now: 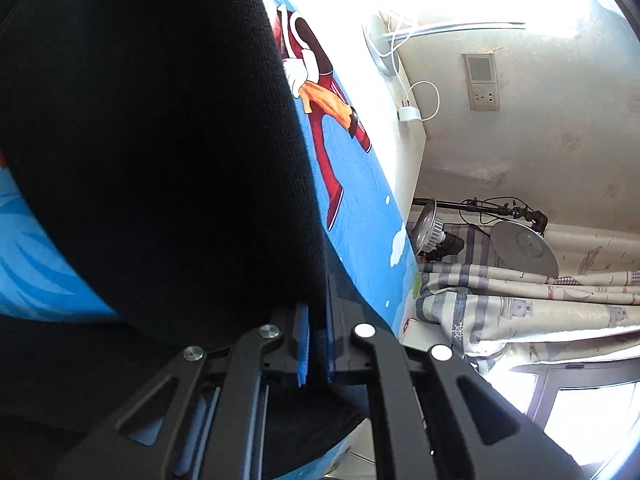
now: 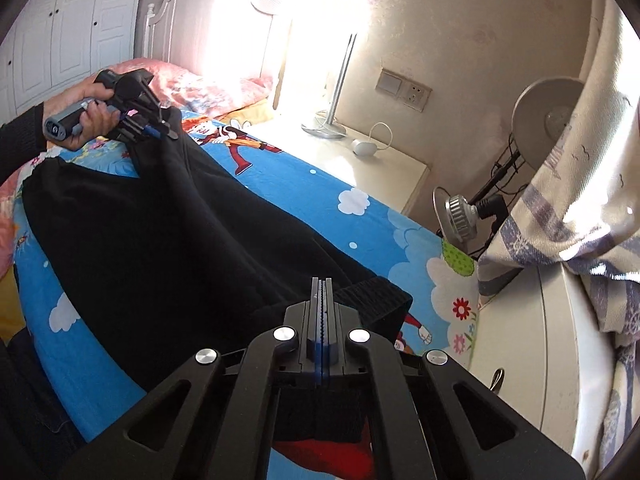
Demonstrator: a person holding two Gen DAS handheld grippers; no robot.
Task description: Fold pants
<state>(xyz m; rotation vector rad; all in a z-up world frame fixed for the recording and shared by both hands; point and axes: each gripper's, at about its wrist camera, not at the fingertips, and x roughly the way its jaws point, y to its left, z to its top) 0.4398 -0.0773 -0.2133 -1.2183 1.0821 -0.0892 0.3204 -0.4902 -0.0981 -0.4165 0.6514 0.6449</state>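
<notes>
**Black pants held at both ends over cartoon bed sheet**

A pair of black knit pants lies stretched along a bed, its soft, matte fabric draping in long folds over a bright blue sheet printed with white clouds and cartoon figures. The right tongs are clamped tight on the ribbed elastic band at the near end of the garment, blue pads pressed together with cloth between them. At the far end, the left tongs, gripped in a bare hand below a dark sleeve, pinch a gathered bunch of the fabric and lift it off the sheet. In the left wrist view the left tongs close on a thick black fold that fills most of the frame, its fine woven texture visible along the curved edge. A pink pillow rests by the white headboard. Beside the bed stands a white nightstand carrying a metal lamp base and a looped white cable. A plaid-trimmed curtain hangs at right, near round metal lamp reflectors.
</notes>
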